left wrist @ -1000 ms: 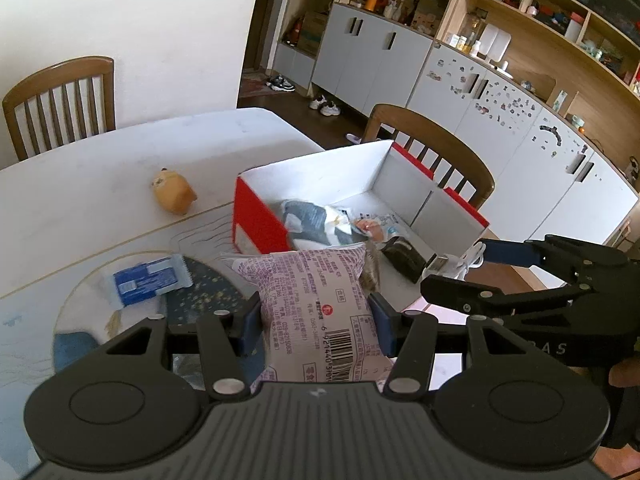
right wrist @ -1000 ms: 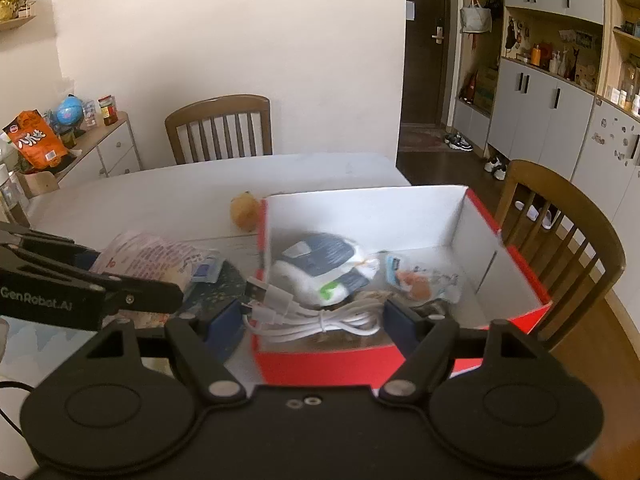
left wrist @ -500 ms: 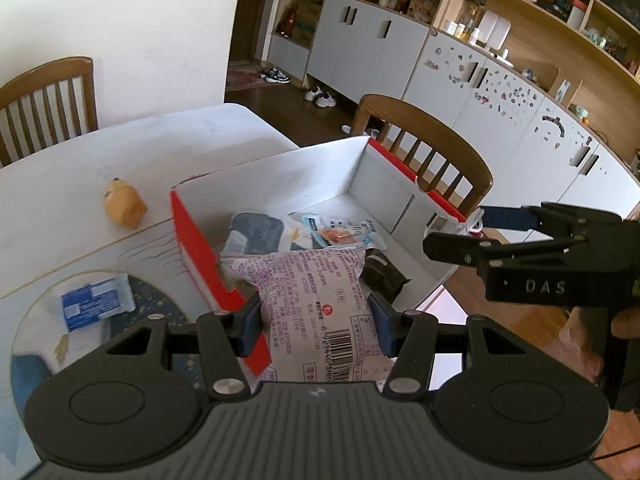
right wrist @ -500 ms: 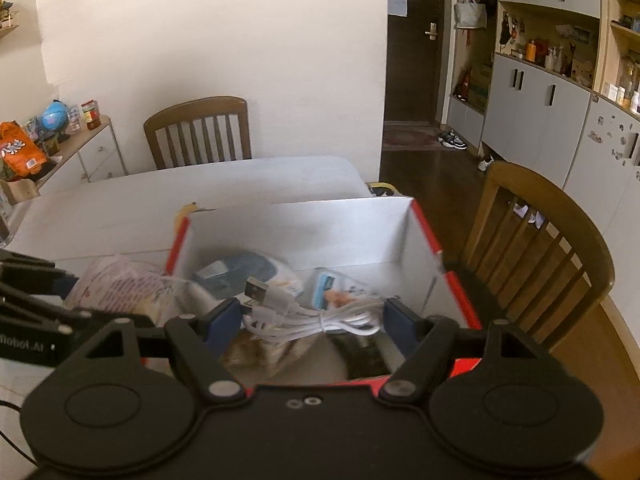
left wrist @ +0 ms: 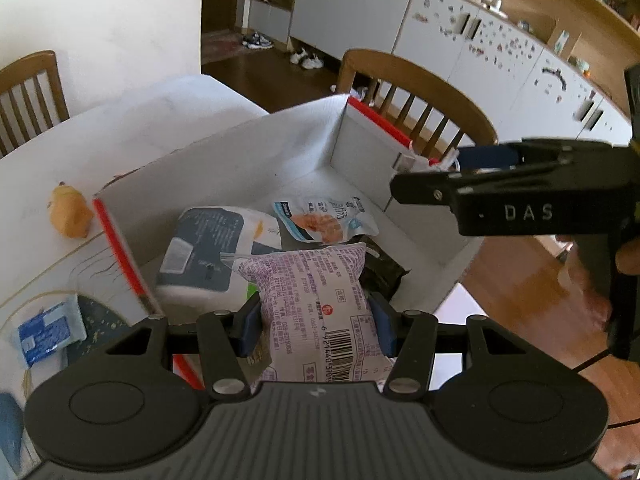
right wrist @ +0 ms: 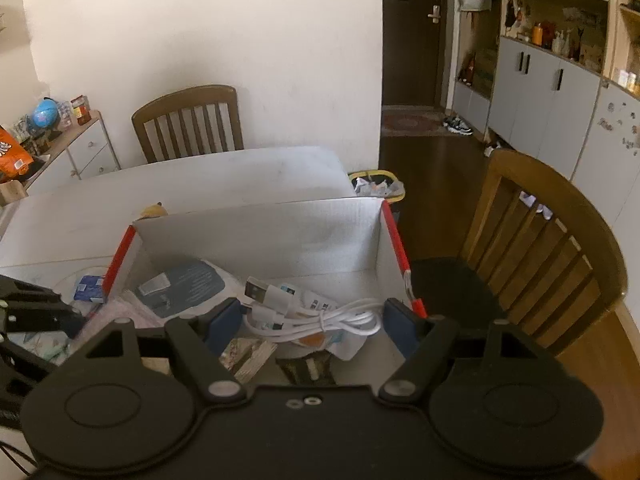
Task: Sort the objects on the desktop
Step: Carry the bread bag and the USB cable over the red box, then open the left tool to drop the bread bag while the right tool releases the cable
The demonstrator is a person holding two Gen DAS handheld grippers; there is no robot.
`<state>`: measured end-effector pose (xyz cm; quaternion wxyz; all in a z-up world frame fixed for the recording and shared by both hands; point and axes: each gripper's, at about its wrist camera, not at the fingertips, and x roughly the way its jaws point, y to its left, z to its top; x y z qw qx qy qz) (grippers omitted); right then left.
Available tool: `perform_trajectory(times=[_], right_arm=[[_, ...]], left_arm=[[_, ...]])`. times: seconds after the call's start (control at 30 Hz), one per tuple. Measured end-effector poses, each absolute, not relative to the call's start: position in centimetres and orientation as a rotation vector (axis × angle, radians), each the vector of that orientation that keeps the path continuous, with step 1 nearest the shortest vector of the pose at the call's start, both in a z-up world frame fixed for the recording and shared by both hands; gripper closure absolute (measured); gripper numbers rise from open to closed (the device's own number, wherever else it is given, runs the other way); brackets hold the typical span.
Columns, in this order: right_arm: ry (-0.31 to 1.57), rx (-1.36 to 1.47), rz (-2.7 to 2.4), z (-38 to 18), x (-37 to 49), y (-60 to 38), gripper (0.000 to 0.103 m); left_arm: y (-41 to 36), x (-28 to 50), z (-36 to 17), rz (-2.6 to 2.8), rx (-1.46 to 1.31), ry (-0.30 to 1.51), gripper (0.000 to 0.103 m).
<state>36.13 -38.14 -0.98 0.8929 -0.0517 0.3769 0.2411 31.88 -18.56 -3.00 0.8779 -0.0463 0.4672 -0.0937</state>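
My left gripper (left wrist: 314, 326) is clamped on a purple snack packet (left wrist: 316, 312), tilted down over the red-edged cardboard box (left wrist: 248, 160). My right gripper (right wrist: 314, 320) squeezes a coiled white USB cable (right wrist: 304, 316) above the box's right side, near the table's (right wrist: 200, 176) right edge.

I see a white wall (right wrist: 200, 40) behind a wooden chair (right wrist: 188, 120). Grey cabinets (right wrist: 532, 92) line the dark wood floor (right wrist: 432, 184). A dark door (right wrist: 416, 32) stands shut.
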Motion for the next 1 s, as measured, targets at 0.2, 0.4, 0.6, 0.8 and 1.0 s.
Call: perform_trajectory(times=[0.2, 0.4, 0.6, 0.8, 1.0], right_arm=[[0.786, -0.146, 0.52, -2.0, 38.1, -37.0, 0.026], [0.799, -0.184, 0.522, -3.5, 40.3, -35.9, 0.026], [0.849, -0.222, 0.538, -5.2, 41.7, -34.7, 0.026], [0.899, -0.28, 0.578, -6.7, 42.4, -32.9, 0.026], [0.956, -0.334, 0.59, -7.8, 43.5, -31.7, 0.026]], left_arm=[[-19.2, 34.4, -3.9, -0.226, -0.083, 1.02, 0.049], [-19.6, 36.7, -4.7, -0.23, -0.091, 1.054, 0.052], [-20.3, 37.6, -6.2, -0.246, -0.071, 1.111, 0.052], [-20.2, 36.6, -5.6, -0.249, -0.066, 1.096, 0.052], [-18.8, 35.6, -5.2, -0.217, -0.11, 1.083, 0.052]])
